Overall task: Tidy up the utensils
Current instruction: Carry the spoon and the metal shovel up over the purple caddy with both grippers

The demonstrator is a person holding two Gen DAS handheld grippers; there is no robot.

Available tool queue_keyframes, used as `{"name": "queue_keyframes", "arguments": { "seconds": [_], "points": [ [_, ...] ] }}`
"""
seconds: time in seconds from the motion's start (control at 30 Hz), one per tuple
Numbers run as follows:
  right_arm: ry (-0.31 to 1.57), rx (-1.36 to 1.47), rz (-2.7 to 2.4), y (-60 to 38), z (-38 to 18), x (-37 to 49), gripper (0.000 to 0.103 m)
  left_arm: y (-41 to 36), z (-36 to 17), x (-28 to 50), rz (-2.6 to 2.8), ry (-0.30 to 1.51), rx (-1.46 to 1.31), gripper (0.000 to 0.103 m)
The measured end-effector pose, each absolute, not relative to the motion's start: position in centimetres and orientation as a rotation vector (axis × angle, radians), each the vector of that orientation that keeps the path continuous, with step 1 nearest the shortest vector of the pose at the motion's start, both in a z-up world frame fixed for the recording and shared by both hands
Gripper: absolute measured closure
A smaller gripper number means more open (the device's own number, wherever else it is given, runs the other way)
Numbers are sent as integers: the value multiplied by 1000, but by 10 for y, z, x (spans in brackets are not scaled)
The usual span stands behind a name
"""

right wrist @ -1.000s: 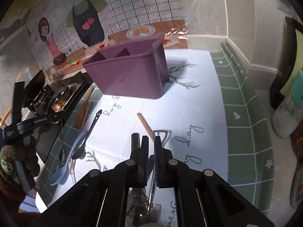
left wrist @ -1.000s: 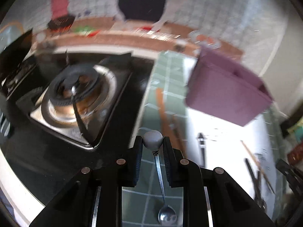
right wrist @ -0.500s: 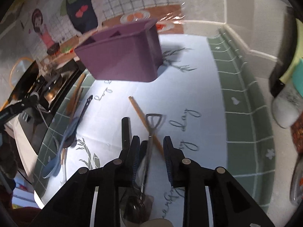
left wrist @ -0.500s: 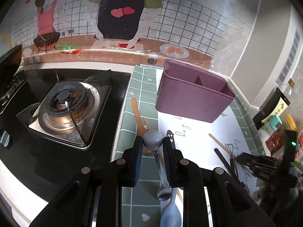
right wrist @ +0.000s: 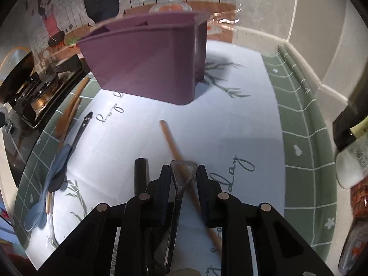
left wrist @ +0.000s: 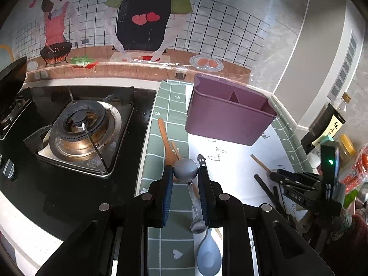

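My left gripper is shut on a metal spoon with a grey ball end; its bowl hangs down above the mat. A purple two-compartment utensil holder stands ahead to the right; it also shows in the right wrist view. My right gripper stands open around the triangular handle of a dark metal utensil lying on the white mat. A wooden chopstick lies under it. A blue spoon, a black utensil and a wooden spoon lie on the mat.
A gas stove sits to the left of the green tiled mat. Bottles and jars stand at the right by the wall. The right gripper shows in the left wrist view.
The left gripper swung right from the stove and steadied, still holding the spoon. The right gripper opened from shut and now straddles the triangular handle, nearer the holder.
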State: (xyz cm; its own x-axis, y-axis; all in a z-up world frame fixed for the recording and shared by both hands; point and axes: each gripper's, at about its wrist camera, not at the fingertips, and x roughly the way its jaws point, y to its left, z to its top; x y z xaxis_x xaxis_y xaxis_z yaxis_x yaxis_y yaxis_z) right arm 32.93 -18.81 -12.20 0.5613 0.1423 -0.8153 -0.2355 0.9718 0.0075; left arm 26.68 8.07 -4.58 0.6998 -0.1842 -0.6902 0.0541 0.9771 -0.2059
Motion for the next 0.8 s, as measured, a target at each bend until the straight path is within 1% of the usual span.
{"name": "queue_keyframes", "arguments": {
  "seconds": [0.27,0.43,0.57,0.67,0.73,0.8],
  "points": [
    [685,-105,194,-193,-52,276,82,76,-14,262,-162,702,-160,81],
    [534,-62,184,-191,-2,269,83,70,24,277,-209,625,-163,81],
    [384,-43,222,-185,65,282,83,63,76,302,-289,539,-155,81],
    [291,-31,258,-180,116,302,83,62,125,335,-354,476,-172,80],
    [262,-39,279,-175,142,322,83,60,143,355,-358,452,-165,80],
    [265,-60,302,-169,155,342,83,54,153,380,-367,447,-141,81]
  ]
}}
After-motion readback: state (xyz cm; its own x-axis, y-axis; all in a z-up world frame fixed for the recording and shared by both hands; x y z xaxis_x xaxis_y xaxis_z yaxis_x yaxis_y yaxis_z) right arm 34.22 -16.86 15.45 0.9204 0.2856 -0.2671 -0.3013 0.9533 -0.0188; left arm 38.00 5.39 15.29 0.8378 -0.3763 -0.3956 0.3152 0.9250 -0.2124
